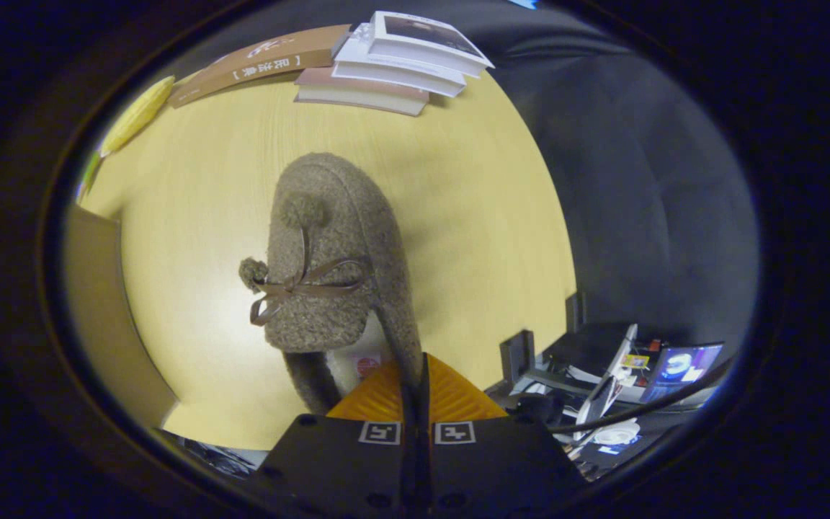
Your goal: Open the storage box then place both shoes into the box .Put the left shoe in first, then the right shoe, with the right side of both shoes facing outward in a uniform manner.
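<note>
A fuzzy grey-brown shoe (336, 252) with a brown ribbon bow and two pompoms hangs from my gripper (418, 382), above the yellow wooden table (480, 216). The fingers are pressed together on the right side of the shoe's collar, with the rim pinched between them. The toe points away from me, toward the books. A tan cardboard wall (101, 317), likely the storage box, stands at the left of the shoe; its inside is hidden.
A stack of books (400, 65) and a brown flat box (264, 61) lie at the table's far edge. A yellow object (137, 115) rests at the far left. Past the table's right edge are black cloth and cluttered equipment (631, 382) with cables.
</note>
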`<state>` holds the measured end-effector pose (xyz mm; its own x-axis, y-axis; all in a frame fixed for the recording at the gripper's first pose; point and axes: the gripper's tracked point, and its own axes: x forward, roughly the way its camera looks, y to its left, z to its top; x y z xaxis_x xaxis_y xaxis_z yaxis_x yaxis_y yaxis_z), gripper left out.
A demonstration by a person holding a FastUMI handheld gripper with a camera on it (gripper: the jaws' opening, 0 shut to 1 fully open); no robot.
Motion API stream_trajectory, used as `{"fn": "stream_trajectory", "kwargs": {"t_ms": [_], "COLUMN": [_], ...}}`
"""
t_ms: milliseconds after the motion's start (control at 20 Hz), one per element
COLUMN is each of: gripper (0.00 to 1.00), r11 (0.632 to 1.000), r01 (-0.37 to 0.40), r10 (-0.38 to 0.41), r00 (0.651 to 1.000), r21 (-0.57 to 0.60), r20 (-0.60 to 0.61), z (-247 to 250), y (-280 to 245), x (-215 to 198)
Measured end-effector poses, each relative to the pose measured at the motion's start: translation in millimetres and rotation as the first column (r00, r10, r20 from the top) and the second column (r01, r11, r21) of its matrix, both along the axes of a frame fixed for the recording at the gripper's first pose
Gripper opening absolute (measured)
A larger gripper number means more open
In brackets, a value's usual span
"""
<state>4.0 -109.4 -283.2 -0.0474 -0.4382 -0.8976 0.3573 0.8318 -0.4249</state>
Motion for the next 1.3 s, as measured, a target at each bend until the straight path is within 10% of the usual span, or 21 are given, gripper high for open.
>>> {"fn": "stream_trajectory", "kwargs": {"t_ms": [500, 750, 1300], "gripper": [0.03, 0.03, 0.03], "r11": [0.998, 0.998, 0.976], "r01": [0.056, -0.037, -0.21], "r10": [-0.049, 0.051, 0.195], "r00": [0.979, 0.962, 0.962], "r21": [-0.034, -0.058, 0.062], "r20": [0.2, 0.27, 0.19], "z": [146, 189, 95], "y": [110, 188, 325], "x": [-3, 12, 62]}}
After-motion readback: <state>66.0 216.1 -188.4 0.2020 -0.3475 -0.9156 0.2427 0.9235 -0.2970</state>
